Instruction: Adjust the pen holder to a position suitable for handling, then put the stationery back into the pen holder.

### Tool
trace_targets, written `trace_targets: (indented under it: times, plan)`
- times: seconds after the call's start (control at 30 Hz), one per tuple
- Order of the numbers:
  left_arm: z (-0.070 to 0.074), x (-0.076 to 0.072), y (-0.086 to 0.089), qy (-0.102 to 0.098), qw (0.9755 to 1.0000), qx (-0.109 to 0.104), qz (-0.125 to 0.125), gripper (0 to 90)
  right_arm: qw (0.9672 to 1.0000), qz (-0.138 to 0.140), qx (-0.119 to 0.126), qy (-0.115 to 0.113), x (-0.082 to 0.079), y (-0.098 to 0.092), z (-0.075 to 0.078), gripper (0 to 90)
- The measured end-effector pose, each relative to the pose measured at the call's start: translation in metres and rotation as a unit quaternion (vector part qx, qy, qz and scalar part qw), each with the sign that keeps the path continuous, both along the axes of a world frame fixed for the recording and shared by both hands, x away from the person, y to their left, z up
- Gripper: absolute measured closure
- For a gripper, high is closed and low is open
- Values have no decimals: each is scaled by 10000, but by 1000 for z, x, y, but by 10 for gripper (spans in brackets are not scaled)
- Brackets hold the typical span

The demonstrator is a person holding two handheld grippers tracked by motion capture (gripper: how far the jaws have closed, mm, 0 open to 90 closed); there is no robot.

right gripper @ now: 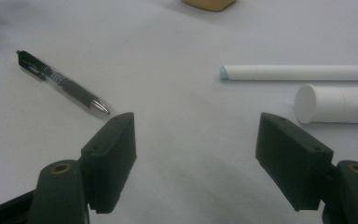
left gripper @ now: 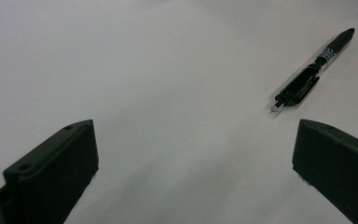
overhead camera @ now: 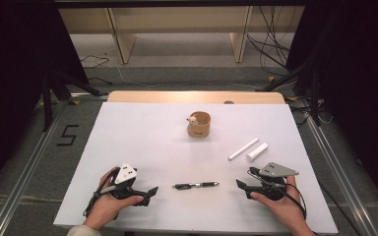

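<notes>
A black pen (overhead camera: pixel 197 185) lies flat on the white sheet near the front edge, midway between both hands. My left gripper (overhead camera: pixel 149 194) rests to its left, jaws wide apart and pointing at it; in the left gripper view the pen (left gripper: pixel 307 79) lies ahead to the right of the empty gap (left gripper: pixel 193 123). My right gripper (overhead camera: pixel 243 189) sits to the pen's right, also open and empty (right gripper: pixel 196 119), with the pen's tip (right gripper: pixel 63 84) just beyond its left jaw.
A tan cup (overhead camera: pixel 200 124) with a small white object on its rim stands mid-table. A thin white stick (overhead camera: pixel 243 149) and a thicker white cylinder (overhead camera: pixel 257 152) lie right of centre, just ahead of the right gripper. The white sheet (overhead camera: pixel 128 137) covers a wooden table.
</notes>
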State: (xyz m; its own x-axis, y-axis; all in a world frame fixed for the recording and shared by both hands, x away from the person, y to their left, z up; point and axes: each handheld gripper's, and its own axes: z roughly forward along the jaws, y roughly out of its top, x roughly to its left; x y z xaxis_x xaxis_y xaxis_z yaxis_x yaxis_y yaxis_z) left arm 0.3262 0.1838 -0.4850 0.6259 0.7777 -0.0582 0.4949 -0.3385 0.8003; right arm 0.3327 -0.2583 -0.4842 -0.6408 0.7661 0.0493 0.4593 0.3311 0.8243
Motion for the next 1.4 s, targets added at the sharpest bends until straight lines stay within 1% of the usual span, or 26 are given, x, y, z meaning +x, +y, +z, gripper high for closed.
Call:
trace_targets:
  times: [0.03, 0.23, 0.33, 0.47, 0.6, 0.63, 0.83, 1.0, 1.2, 1.4]
  plan:
    - [0, 0, 1, -13, 10000, -41, 41, 2, 10000, -4, 2, -10, 0, 0, 0, 291]
    - [-1, 1, 4, -17, 9999, -65, 96, 4, 10000, -35, 11, -57, 1, 1, 1, 291]
    - [0, 1, 5, -26, 9998, -150, 108, 10, 10000, -64, 15, -73, 1, 0, 2, 291]
    - [0, 2, 3, -10, 9999, -127, 63, 11, 9999, -78, 47, -117, 0, 0, 3, 291]
    - [0, 2, 2, -17, 9999, -119, 71, 12, 9999, -84, 39, -96, -1, -1, 2, 291]
    - [0, 2, 1, -23, 9999, -82, 58, 13, 9999, -73, 48, -98, -1, -1, 2, 290]
    - [-1, 1, 1, -26, 9999, -100, 28, 14, 9999, -56, 45, -129, -1, 0, 3, 292]
    - [-1, 2, 0, -10, 9999, -103, -40, 35, 9999, 32, 16, -103, 1, 1, 2, 315]
    - [0, 0, -4, -26, 9999, -102, -88, 61, 9999, 109, 23, -131, -2, 1, 2, 324]
    - [0, -1, -5, -49, 9999, -91, -76, 78, 9999, 26, 18, -121, -3, -1, 2, 338]
